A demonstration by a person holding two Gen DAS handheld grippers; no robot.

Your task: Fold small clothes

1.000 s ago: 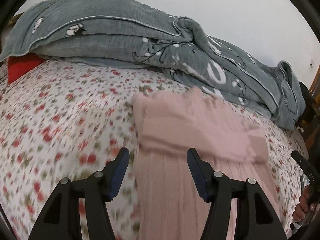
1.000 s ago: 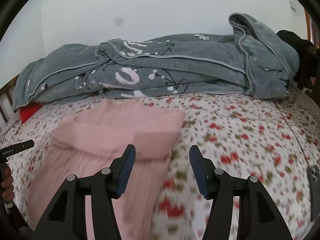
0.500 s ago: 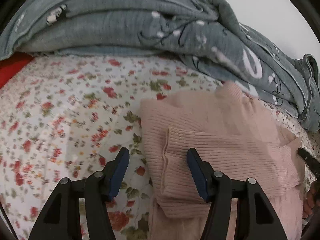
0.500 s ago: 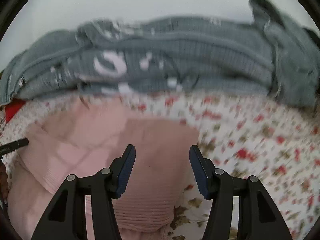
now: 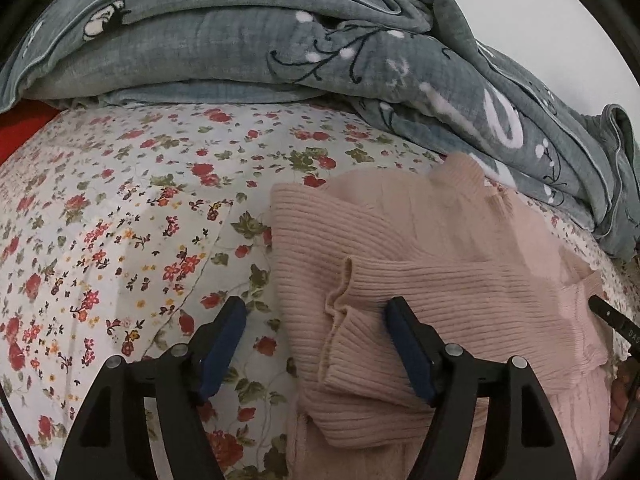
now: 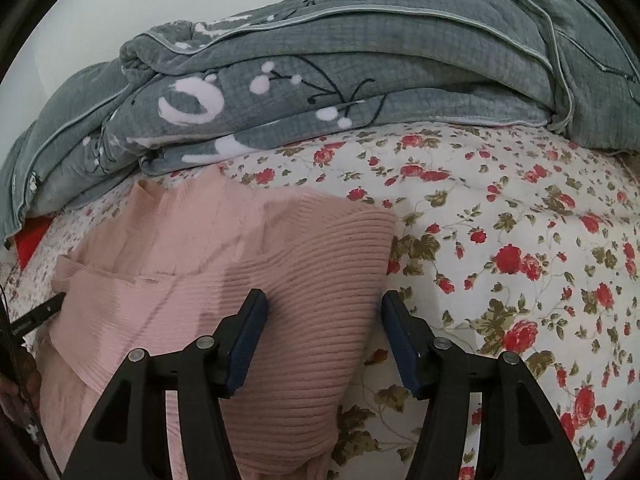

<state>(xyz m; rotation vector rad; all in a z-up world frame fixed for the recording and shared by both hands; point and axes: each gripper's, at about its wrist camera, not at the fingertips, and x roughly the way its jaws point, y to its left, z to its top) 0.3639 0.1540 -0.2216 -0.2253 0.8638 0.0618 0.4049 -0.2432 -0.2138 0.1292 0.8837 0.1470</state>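
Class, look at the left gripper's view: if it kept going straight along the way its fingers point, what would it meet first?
Most likely the pink ribbed sweater: its folded-over sleeve cuff lies just ahead between the open fingers of the left gripper, on the floral bedsheet. Depth is hard to judge here.

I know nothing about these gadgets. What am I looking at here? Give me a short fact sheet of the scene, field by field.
surface: bed with floral sheet
garment: pink ribbed sweater, lying flat with sleeves folded across
behind it: bunched grey quilt
left tool: open, jaws just widened, straddling a sleeve cuff, not pressing on it
right tool: open, over the sweater's other edge, nothing gripped
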